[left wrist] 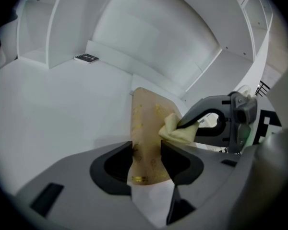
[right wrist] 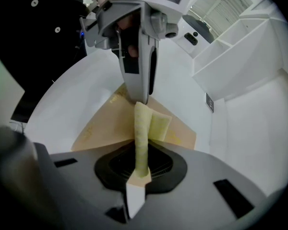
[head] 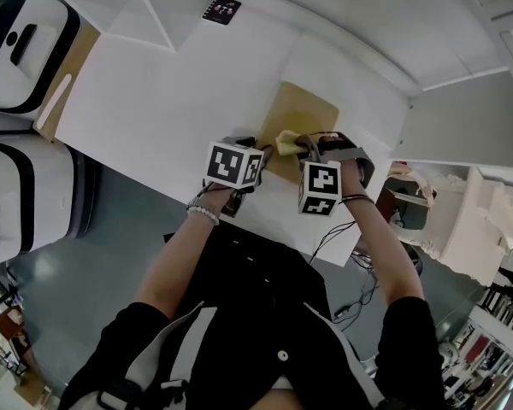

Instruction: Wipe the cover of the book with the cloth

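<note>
A tan book (head: 306,118) lies flat on the white table (head: 154,109). My left gripper (head: 239,165) holds the book's near edge; in the left gripper view the book (left wrist: 145,123) fills the gap between both pads. My right gripper (head: 318,156) is shut on a folded yellow cloth (head: 286,142), which rests on the cover close to the left gripper. In the right gripper view the cloth (right wrist: 151,123) runs up from between the jaws onto the book (right wrist: 103,126). The left gripper (right wrist: 139,56) stands just behind it. From the left gripper view, the right gripper (left wrist: 216,123) and cloth (left wrist: 180,131) sit at the right.
A small black card (head: 221,9) lies at the table's far edge, below white shelves (head: 128,7). White and black machines (head: 17,41) stand to the left. A white cluttered unit (head: 462,220) is at the right. The table's near edge runs just under both grippers.
</note>
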`<state>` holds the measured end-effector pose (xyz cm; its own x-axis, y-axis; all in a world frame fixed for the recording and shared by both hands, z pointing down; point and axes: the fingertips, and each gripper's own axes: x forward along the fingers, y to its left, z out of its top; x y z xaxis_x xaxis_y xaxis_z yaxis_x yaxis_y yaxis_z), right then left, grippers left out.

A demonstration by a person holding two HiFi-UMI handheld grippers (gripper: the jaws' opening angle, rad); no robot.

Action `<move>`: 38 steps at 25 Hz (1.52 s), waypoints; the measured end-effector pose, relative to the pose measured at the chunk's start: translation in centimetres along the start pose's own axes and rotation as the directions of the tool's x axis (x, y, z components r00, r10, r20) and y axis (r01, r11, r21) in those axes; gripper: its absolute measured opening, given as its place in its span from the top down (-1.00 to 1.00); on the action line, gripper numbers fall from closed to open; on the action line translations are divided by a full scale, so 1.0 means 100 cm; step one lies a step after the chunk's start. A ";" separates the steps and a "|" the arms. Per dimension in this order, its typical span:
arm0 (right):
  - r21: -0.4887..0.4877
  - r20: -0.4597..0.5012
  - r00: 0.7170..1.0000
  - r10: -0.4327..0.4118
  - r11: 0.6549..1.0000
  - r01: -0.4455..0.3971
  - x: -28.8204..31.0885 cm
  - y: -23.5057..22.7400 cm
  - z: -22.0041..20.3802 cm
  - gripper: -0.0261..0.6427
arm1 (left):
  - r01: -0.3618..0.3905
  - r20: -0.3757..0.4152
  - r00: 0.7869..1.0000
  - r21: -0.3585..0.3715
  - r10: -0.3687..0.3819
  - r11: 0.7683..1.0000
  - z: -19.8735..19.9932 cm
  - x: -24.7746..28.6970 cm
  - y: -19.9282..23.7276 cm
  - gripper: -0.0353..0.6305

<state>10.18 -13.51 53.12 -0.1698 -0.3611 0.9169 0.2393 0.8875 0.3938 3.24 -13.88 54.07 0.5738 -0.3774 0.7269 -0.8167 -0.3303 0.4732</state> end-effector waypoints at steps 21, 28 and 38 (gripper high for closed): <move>0.237 0.238 0.957 0.165 0.946 -0.222 -0.035 0.024 0.023 0.82 | 0.005 -0.011 1.000 0.014 -0.005 1.000 0.000 0.001 -0.001 0.34; 0.443 0.165 0.986 -0.027 0.895 -0.050 -0.010 -0.056 -0.010 0.82 | 0.006 -0.009 1.000 0.014 -0.006 1.000 0.000 0.001 -0.001 0.33; 0.505 -0.029 0.988 -0.155 0.850 0.148 0.027 -0.124 -0.045 0.82 | 0.005 -0.008 1.000 0.013 -0.005 1.000 0.000 0.001 -0.001 0.33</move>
<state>11.10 -26.76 51.00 -0.1768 -0.5024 0.8463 -0.3050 0.8455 0.4382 3.40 -13.90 54.13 0.5772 -0.3689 0.7286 -0.8130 -0.3436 0.4701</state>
